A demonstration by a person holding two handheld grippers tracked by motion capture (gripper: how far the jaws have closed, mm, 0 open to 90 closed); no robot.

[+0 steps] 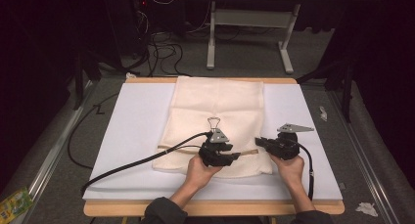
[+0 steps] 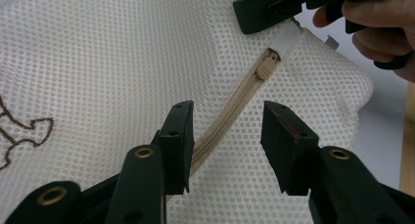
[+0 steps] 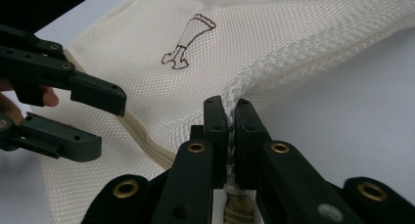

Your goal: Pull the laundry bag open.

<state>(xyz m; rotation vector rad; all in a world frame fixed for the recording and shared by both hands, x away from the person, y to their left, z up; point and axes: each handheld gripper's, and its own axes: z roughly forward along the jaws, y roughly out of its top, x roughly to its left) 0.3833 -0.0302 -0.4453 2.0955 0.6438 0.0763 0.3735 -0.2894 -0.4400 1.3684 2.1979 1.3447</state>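
A cream mesh bag (image 1: 215, 104) lies flat on the white sheet (image 1: 132, 136). A tan zipper (image 2: 215, 136) runs across the bag's near end, and its pull (image 2: 266, 66) sits next to a white end tab (image 2: 288, 38). My left gripper (image 2: 226, 117) hovers open over the bag with the zipper band between its jaws, the pads clear of it. In the high view that left gripper (image 1: 236, 155) points right. My right gripper (image 3: 231, 106) is shut on the bag's bunched corner at the zipper's end, facing the left gripper (image 3: 105, 123). The right gripper (image 1: 258, 142) points left.
A brown stitched figure (image 3: 188, 40) marks the mesh. A wire clip (image 1: 214, 122) lies on the bag behind the left hand. The left cable (image 1: 127, 165) trails off the table's front left. Bare white sheet lies to both sides; a desk frame (image 1: 211, 38) stands beyond.
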